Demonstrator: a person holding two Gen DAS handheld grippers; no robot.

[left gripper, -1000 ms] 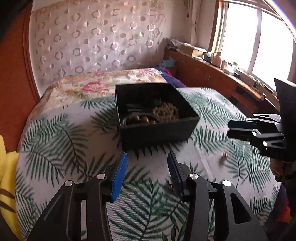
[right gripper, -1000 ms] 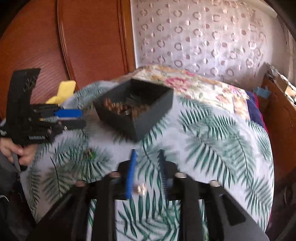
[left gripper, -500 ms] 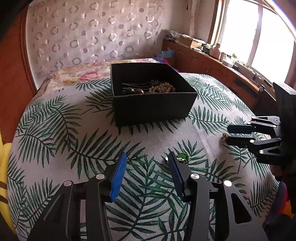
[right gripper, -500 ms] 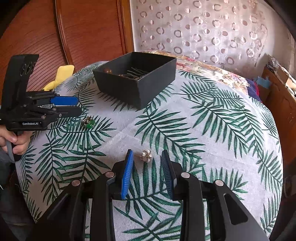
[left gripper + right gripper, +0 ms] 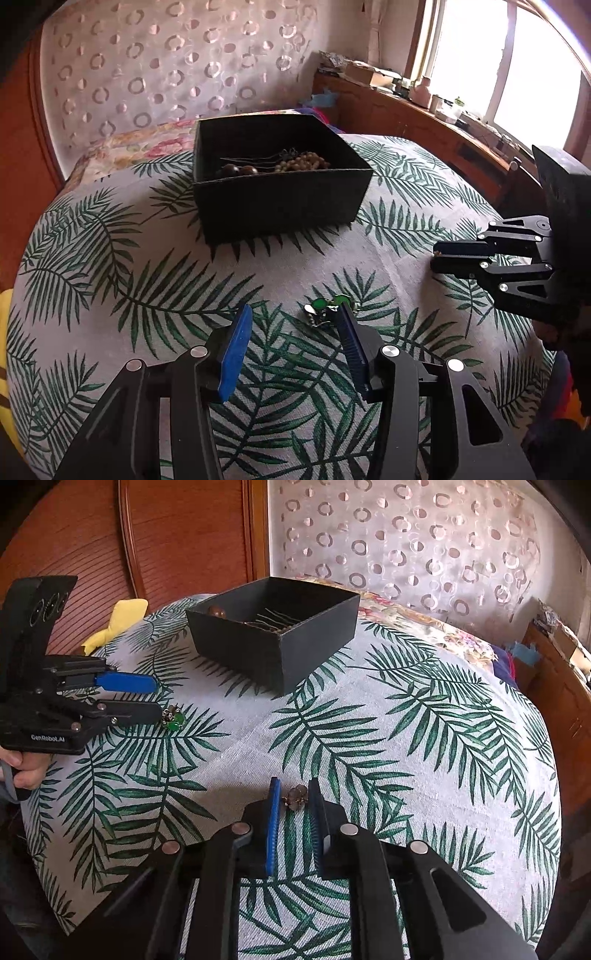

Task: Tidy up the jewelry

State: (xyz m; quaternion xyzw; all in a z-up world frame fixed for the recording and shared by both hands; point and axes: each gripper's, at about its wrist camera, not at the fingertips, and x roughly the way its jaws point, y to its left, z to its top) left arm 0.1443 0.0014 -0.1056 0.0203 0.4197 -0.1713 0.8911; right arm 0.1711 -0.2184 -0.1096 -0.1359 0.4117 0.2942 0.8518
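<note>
A black box [image 5: 280, 199] stands mid-table holding a tan bead string [image 5: 303, 162], dark brown beads and thin hairpins. A green-stoned piece [image 5: 325, 308] lies on the cloth just ahead of my left gripper's right fingertip. My left gripper [image 5: 294, 308] is open with only cloth between its pads. In the right wrist view a small brownish beaded piece [image 5: 294, 798] lies between the tips of my right gripper [image 5: 294, 782]. Its jaws are closing around the piece, with thin gaps still showing at the pads. The left gripper [image 5: 157, 698] and green piece [image 5: 173, 718] show at that view's left.
The round table wears a palm-leaf cloth [image 5: 406, 738]. A yellow cloth [image 5: 122, 620] lies at its far left edge. A wooden headboard, a patterned curtain and a cluttered wooden sill [image 5: 424, 107] under a window surround it. A hand [image 5: 26, 771] grips the left tool.
My right gripper sank to the cloth and its jaws narrowed around the brownish beaded piece. In the left wrist view the green piece came to lie by the right fingertip.
</note>
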